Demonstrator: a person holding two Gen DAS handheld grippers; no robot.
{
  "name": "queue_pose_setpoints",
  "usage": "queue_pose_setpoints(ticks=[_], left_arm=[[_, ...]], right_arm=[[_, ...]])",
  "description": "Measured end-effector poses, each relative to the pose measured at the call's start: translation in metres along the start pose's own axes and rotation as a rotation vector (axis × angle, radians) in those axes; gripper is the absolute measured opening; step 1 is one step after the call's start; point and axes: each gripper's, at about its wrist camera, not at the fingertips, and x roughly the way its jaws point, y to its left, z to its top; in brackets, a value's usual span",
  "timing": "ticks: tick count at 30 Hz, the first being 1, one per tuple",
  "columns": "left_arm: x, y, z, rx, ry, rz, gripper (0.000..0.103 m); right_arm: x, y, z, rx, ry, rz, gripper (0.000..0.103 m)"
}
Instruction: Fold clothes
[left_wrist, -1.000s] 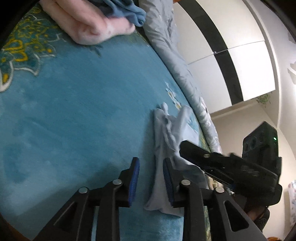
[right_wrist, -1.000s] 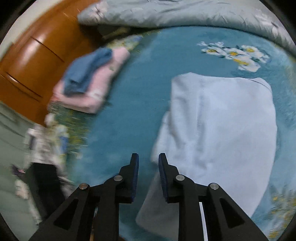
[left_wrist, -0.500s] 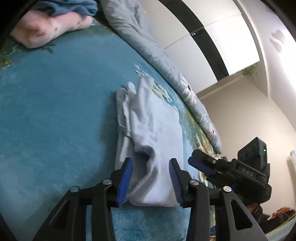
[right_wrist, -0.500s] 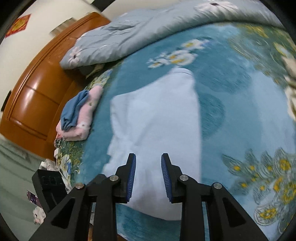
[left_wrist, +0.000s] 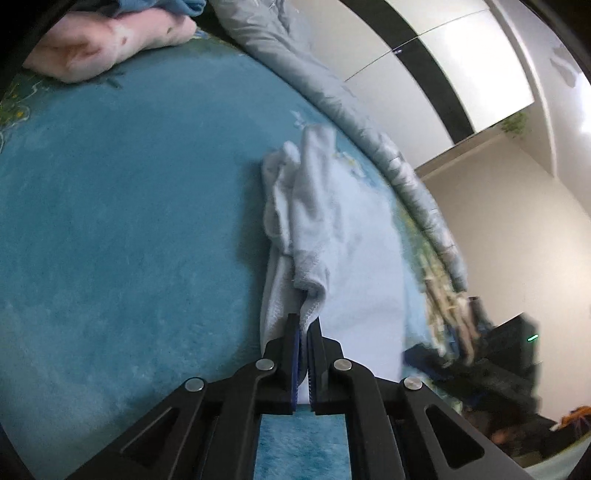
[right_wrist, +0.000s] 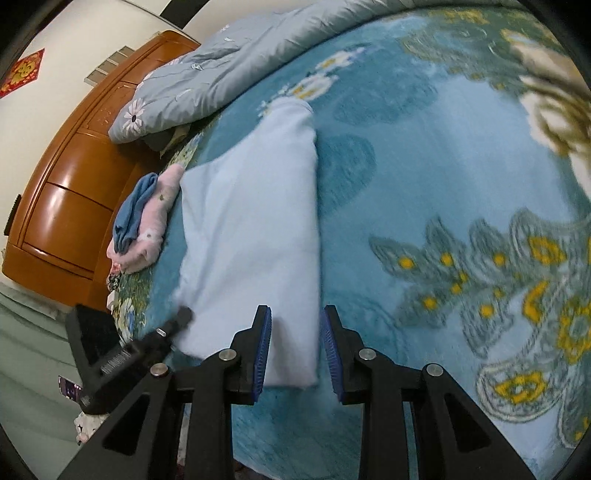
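A pale blue garment (left_wrist: 343, 236) lies half folded on the teal blanket (left_wrist: 129, 221). My left gripper (left_wrist: 305, 325) is shut on its near hem, pinching a fold of cloth. In the right wrist view the same garment (right_wrist: 251, 229) lies flat as a long rectangle. My right gripper (right_wrist: 295, 325) is open, its jaws astride the garment's near right corner. The left gripper (right_wrist: 173, 325) shows at the garment's near left corner. The right gripper shows blurred at the right of the left wrist view (left_wrist: 424, 356).
A stack of folded pink and blue clothes (right_wrist: 144, 218) lies at the bed's far left, also in the left wrist view (left_wrist: 107, 48). A grey quilt (right_wrist: 229, 74) lies rolled along the back. A wooden headboard (right_wrist: 74, 184) stands beyond it.
My left gripper has closed on the garment's hem. My right gripper has opened wider and moved down to the garment's near right corner.
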Motion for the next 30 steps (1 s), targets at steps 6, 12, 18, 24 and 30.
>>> queue_pose_setpoints(ticks=[6,12,18,24,30], left_arm=[[0.000,-0.017,0.049,0.101,-0.023,0.044,0.031],[0.028,-0.022,0.115,0.129,-0.062,0.113,0.054],[0.069,-0.013,0.129,0.136,0.022,0.123,0.052],[0.082,-0.015,0.129,0.136,0.039,0.098,0.007],[0.097,0.006,0.137,0.072,0.069,0.109,0.008]], right_arm=[[0.002,-0.015,-0.008,0.036,0.010,0.036,0.029],[0.002,-0.019,-0.013,0.050,0.001,0.071,0.031],[0.004,-0.024,-0.022,0.062,0.010,0.114,0.032],[0.005,-0.026,-0.023,0.075,0.010,0.144,0.032],[0.003,-0.032,-0.028,0.086,0.007,0.173,0.032]])
